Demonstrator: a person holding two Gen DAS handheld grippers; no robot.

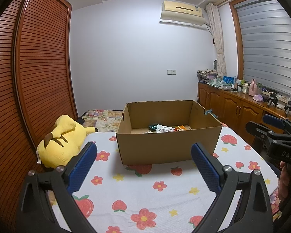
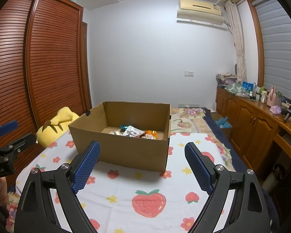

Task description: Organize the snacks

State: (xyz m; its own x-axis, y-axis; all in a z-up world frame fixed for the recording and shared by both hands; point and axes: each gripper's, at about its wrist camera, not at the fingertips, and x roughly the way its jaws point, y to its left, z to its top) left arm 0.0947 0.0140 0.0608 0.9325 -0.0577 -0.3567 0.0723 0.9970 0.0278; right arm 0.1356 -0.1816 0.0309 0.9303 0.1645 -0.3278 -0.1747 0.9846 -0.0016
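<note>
so there's an open cardboard box (image 1: 168, 136) sitting on a white blanket with strawberries and flowers (image 1: 145, 190), spread over the bed. the snacks (image 1: 164, 128) are down in the bottom of the box, a small heap of packets toward the back: something teal, something white, something orange. can't read any labels, too small.

the left tool (image 1: 143, 159) hovers over the blanket on the near side of the box, its blue textured pads (image 1: 83, 167) spread wide apart with nothing between them. the right tool (image 2: 142, 159) is the same deal, held above the blanket just short of the box, pads wide apart and empty. each one pokes into the edge of the other's view, so they're side by side and well apart. from the left wrist view you can also catch a bit of the hand gripping the right one's handle.

a yellow plush toy (image 1: 58, 141) lies on the bed left of the box, up near the wooden slatted wardrobe (image 1: 38, 68). along the right wall there's a wooden cabinet (image 2: 248, 124) with bottles and clutter on top, a window with blinds above it, and an air conditioner (image 1: 182, 11) high on the back wall.
</note>
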